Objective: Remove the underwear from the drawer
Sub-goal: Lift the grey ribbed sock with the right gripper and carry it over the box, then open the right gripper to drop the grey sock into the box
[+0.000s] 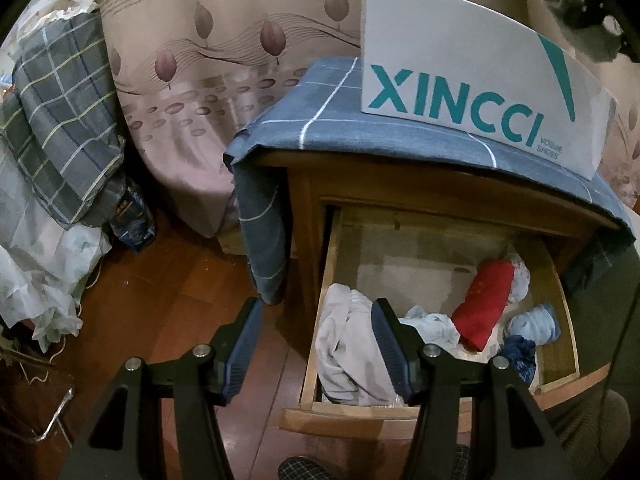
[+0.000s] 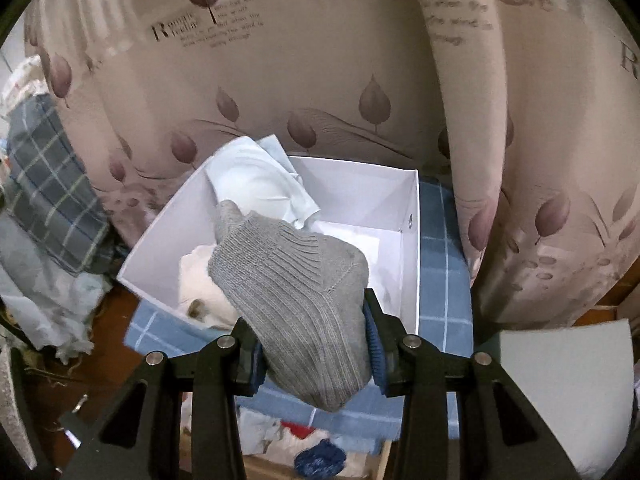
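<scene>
In the left wrist view the wooden drawer (image 1: 332,412) stands pulled out. Inside lie a pale crumpled garment (image 1: 344,344), a rolled red piece (image 1: 484,304), a light blue bundle (image 1: 534,324) and a dark blue one (image 1: 520,354). My left gripper (image 1: 317,312) hovers open above the drawer's left edge, with nothing between its fingers. In the right wrist view my right gripper (image 2: 308,320) is shut on a grey ribbed knit garment (image 2: 304,300). It is held up over the open white box (image 2: 396,200), where a pale blue garment (image 2: 256,180) drapes over the far left corner.
The white box, printed XINCCI (image 1: 460,60), sits on the blue checked cloth (image 1: 320,112) covering the nightstand. A leaf-print curtain (image 2: 320,80) hangs behind. Plaid bedding (image 1: 64,120) is piled at left above the wood floor (image 1: 180,272). A flat grey-white lid (image 2: 568,392) lies at right.
</scene>
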Demonstrator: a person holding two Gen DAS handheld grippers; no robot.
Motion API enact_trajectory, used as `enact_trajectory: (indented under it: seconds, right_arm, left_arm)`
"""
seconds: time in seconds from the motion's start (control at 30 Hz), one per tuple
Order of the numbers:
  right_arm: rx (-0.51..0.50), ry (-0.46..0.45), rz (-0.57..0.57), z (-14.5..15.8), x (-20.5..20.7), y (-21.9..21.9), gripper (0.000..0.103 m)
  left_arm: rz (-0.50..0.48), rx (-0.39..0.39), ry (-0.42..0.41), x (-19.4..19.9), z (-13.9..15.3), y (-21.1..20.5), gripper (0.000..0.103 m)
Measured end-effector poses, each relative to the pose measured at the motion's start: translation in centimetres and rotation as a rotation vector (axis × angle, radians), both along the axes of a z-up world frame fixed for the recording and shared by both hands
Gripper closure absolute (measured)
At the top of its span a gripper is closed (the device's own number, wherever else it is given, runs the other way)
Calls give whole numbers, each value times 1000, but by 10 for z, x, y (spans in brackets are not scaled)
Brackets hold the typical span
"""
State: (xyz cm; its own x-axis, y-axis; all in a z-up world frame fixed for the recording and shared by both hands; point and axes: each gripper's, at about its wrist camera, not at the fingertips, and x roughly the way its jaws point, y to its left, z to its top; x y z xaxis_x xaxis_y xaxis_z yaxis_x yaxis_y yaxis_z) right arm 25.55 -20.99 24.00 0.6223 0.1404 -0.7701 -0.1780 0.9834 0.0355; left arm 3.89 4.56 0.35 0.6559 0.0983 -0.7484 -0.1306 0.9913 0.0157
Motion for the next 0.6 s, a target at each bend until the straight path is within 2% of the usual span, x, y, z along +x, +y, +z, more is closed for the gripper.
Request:
enact_trajectory:
  seconds: [0.2, 0.37, 0.6]
  right_arm:
    - [-43, 38, -29, -17, 29, 1, 64]
    - [-52, 94, -55, -39, 49, 0, 63]
    - [-45, 132, -74, -62, 58, 1, 61]
  left_arm:
    - [18, -51, -7, -3, 1, 11, 45]
    - [13, -46, -12, -3, 1, 11, 45]
    - [31, -94, -20, -4, 1, 17, 45]
